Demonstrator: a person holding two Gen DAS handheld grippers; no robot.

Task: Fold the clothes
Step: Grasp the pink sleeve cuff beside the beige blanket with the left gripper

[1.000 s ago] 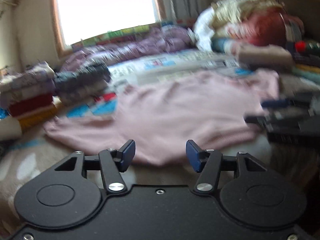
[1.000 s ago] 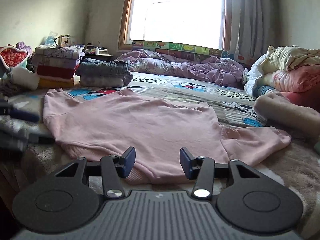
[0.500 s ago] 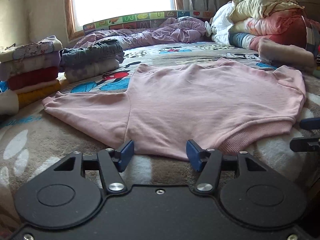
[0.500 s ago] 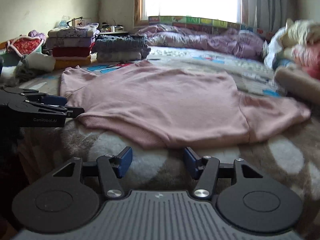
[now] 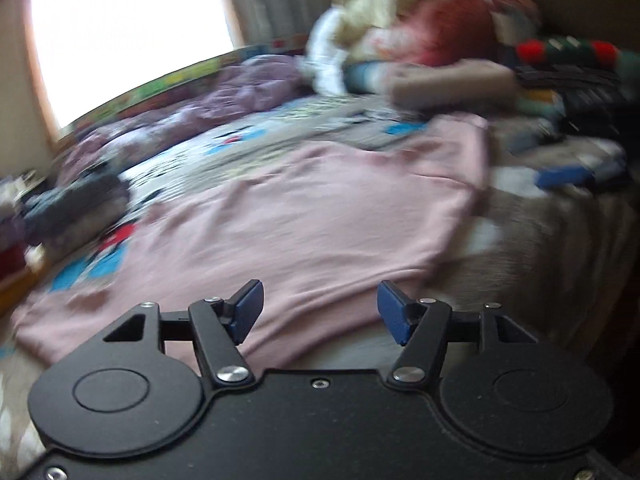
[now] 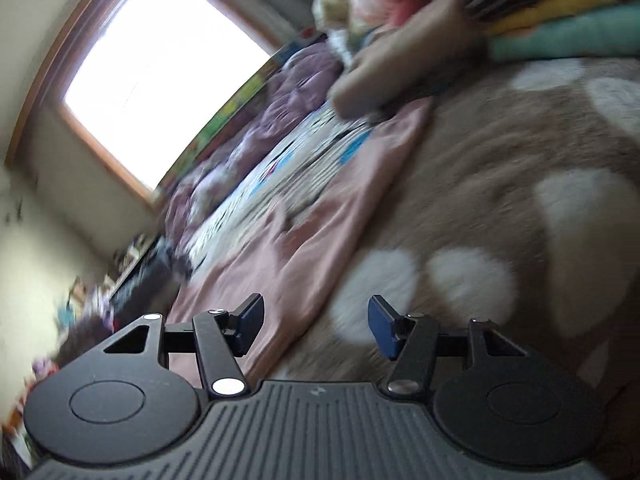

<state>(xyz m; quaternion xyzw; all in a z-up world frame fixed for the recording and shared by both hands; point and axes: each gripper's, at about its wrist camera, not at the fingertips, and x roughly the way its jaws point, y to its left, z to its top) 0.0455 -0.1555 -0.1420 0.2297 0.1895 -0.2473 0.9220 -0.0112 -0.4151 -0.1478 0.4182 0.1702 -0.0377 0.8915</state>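
A pink sweatshirt point(image 5: 312, 220) lies flat on the bed, front down, sleeves out to both sides. My left gripper point(image 5: 320, 304) hovers at its near hem, its jaws opening, with only the hem's edge behind the gap and nothing pinched. In the right wrist view the picture is tilted hard, and the pink sweatshirt point(image 6: 288, 264) runs up the left half. My right gripper point(image 6: 316, 320) is open at the garment's near right edge, one finger over pink cloth and the other over the brown spotted blanket point(image 6: 520, 184). The right gripper point(image 5: 568, 178) shows as a blue blur far right in the left view.
Folded clothes stacks point(image 5: 72, 208) sit at the bed's left. A purple quilt point(image 5: 224, 104) lies under the window. Piled bedding point(image 5: 420, 32) and more folded clothes point(image 6: 560, 36) fill the back right. All is motion-blurred.
Both hands swept across the near edge of the bed. The right view rolled steeply, so the bed now slants. Both pairs of jaws stand a little wider than before.
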